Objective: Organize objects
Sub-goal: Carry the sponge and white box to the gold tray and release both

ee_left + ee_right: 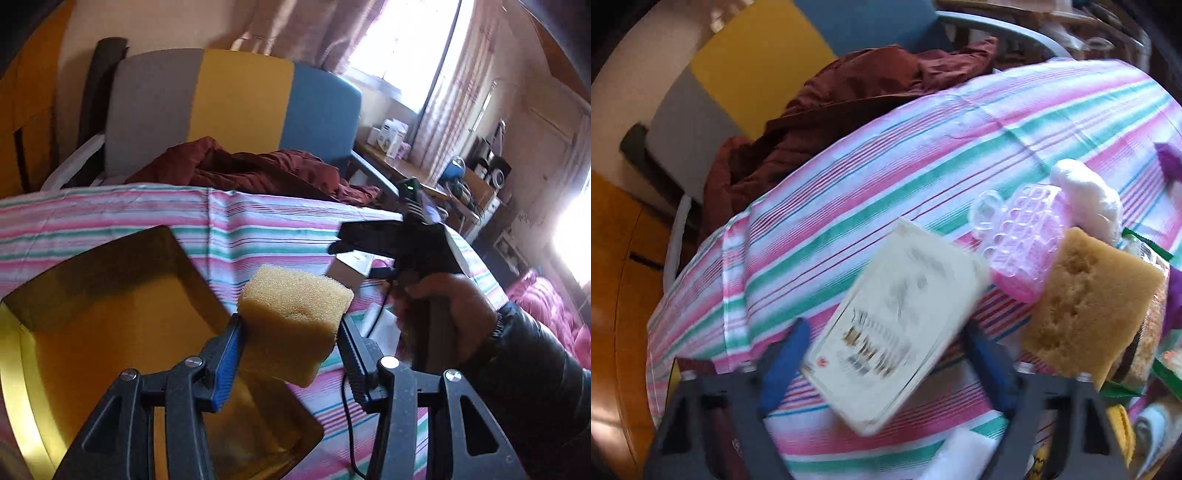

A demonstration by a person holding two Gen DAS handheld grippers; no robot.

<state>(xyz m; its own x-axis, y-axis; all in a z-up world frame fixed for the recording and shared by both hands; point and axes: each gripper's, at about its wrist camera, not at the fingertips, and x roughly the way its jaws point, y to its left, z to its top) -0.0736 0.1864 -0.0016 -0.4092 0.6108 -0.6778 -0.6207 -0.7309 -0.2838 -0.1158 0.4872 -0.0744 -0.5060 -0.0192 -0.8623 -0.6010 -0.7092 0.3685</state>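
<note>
Now the left gripper [291,354] carries a sponge [295,317].
Its jaws squeeze it; next, drop it in the tray [110,295]. Right jaws sit apart around a box [897,325].

Each camera rides on its own gripper, looking forward and down along the fingers, close above the striped cloth [229,221]. Both views share that cloth, the maroon fabric [827,107] and the tricolour chair [236,103] behind.

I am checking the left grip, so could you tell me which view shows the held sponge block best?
The left wrist view: the sponge block sits centred between the left gripper pads. The right wrist view does not show it.
</note>
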